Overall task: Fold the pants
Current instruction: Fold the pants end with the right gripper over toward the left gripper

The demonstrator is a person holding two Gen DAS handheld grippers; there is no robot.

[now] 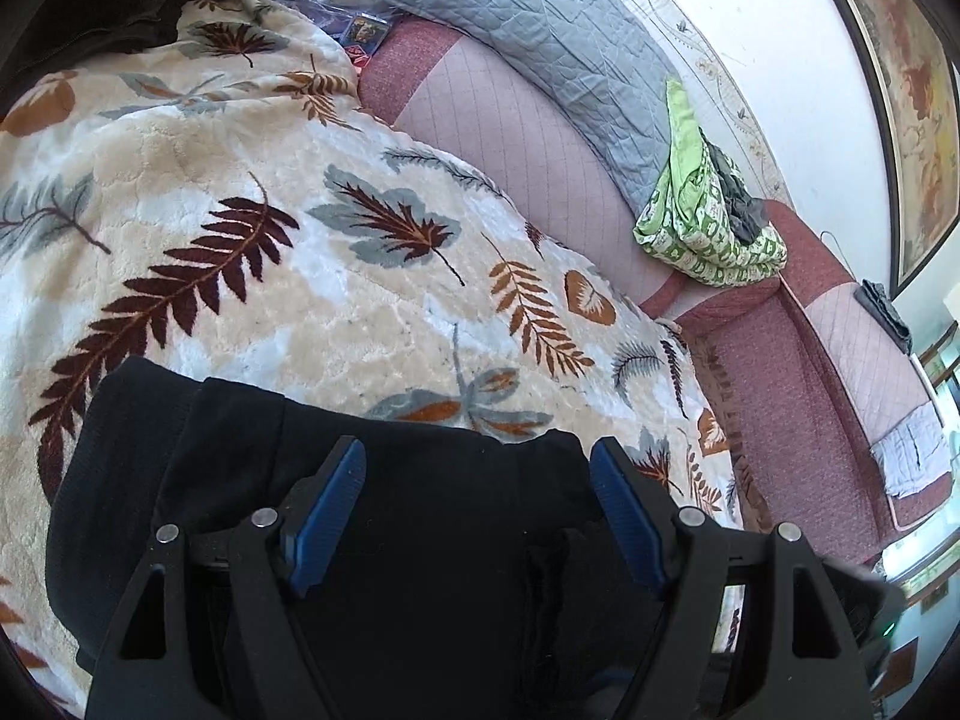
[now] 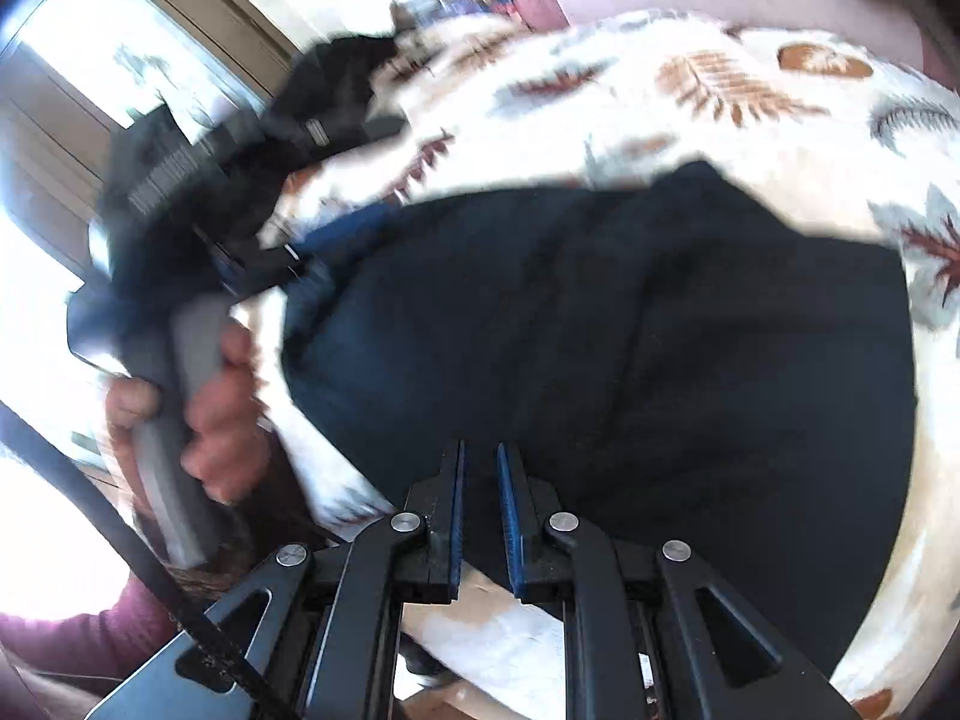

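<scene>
Right gripper (image 2: 480,468) stands with its blue-padded jaws drawn almost together over the near edge of the pants (image 2: 630,348); the dark cloth fills the narrow slot between the pads, and the right wrist view suggests a pinch on that edge, though blur keeps the contact from being confirmed outright. Left gripper (image 1: 478,474) has its jaws spread wide, both blue pads hovering above the black pants (image 1: 420,540) with nothing pressed between them. Pants lie flat as a broad dark panel on the leaf-patterned blanket (image 1: 240,210), their far edge running across the blanket just beyond the left gripper's fingertips, with a ribbed band visible along the left side in the left wrist view. In the right wrist view the person's left hand (image 2: 222,414) grips a grey handle (image 2: 174,420), and a second heap of dark cloth (image 2: 252,138) sits blurred beyond it, near the window. A maroon sleeve (image 2: 78,630) shows at the lower left corner of that view. Beyond the blanket, the left wrist view shows a pink quilted sofa seat (image 1: 522,138), a grey quilted cover (image 1: 540,18) along its back, a crumpled green patterned cloth (image 1: 702,222) lying on the seat, and a framed picture (image 1: 906,96) on the white wall.
</scene>
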